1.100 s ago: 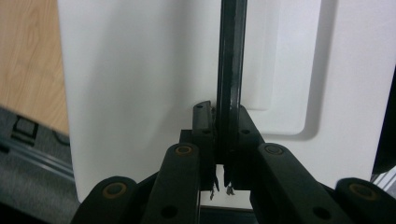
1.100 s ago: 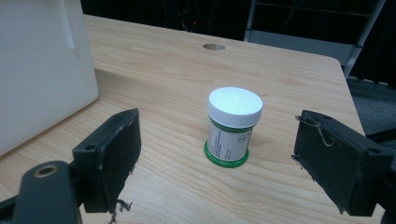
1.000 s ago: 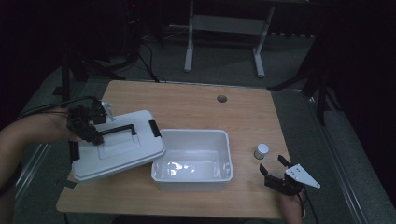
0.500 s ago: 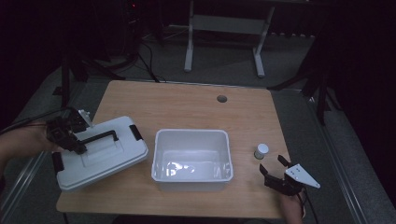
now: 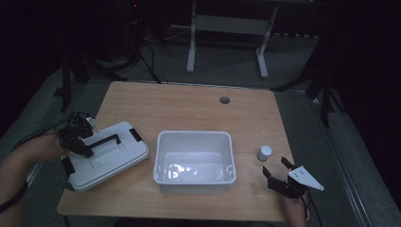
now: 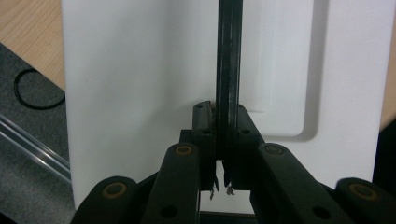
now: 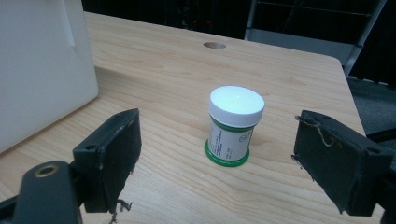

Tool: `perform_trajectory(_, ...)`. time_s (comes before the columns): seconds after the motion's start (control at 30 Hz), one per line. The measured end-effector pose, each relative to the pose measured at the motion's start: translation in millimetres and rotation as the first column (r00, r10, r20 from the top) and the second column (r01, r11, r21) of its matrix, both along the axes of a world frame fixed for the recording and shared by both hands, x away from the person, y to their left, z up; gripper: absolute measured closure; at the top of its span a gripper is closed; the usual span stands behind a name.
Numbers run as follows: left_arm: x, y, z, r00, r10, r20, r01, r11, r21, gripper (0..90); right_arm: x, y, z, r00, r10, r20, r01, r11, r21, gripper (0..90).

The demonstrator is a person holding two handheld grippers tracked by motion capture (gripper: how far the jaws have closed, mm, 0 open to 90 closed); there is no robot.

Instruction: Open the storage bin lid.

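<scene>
- Wooden table, light grain, rounded corners, standing on grey carpet floor.
- Round cable hole near the table's far edge, right of centre.
- Pale metal frame on two splayed feet, well beyond the table.
- Black cables trailing over the floor toward the far left corner.
- Dark stand legs off the left side; another set off the right, possibly tripods, too dim to be sure.
- Room behind is near black.
</scene>
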State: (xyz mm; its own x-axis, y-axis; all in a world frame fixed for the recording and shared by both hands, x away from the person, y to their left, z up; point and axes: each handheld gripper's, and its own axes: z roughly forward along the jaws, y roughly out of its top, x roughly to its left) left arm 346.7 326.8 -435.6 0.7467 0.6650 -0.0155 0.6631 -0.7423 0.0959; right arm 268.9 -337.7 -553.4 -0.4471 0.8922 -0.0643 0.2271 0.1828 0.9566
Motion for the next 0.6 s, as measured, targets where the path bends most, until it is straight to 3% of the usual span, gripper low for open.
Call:
perform_trajectory(0.17,7.0,-4.0,-16.1,0.9999,0.001,-0.016,0.0,1.0,0.004,83.2,0.0,0.0,0.0,1.0,0.002,0.001,-0.002,1.0,0.001,14.7)
perform_trajectory(0.23,10.5,-6.6,-27.3,0.9991,0.003,-0.042,-0.003,1.0,0.007,83.2,0.0,0.0,0.0,1.0,0.003,0.002,-0.003,1.0,0.001,14.7)
perform_trajectory(0.43,12.5,-10.9,-38.1,0.9989,-0.002,-0.046,0.001,0.9999,-0.01,83.1,0.1,0.4,0.0,1.0,0.004,0.003,-0.004,1.0,-0.004,14.7)
perform_trajectory(0.6,14.1,-18.4,-53.7,0.9967,-0.026,-0.077,0.025,0.9995,-0.016,82.8,0.1,0.3,0.0,1.0,0.005,0.003,-0.005,1.0,-0.004,14.6)
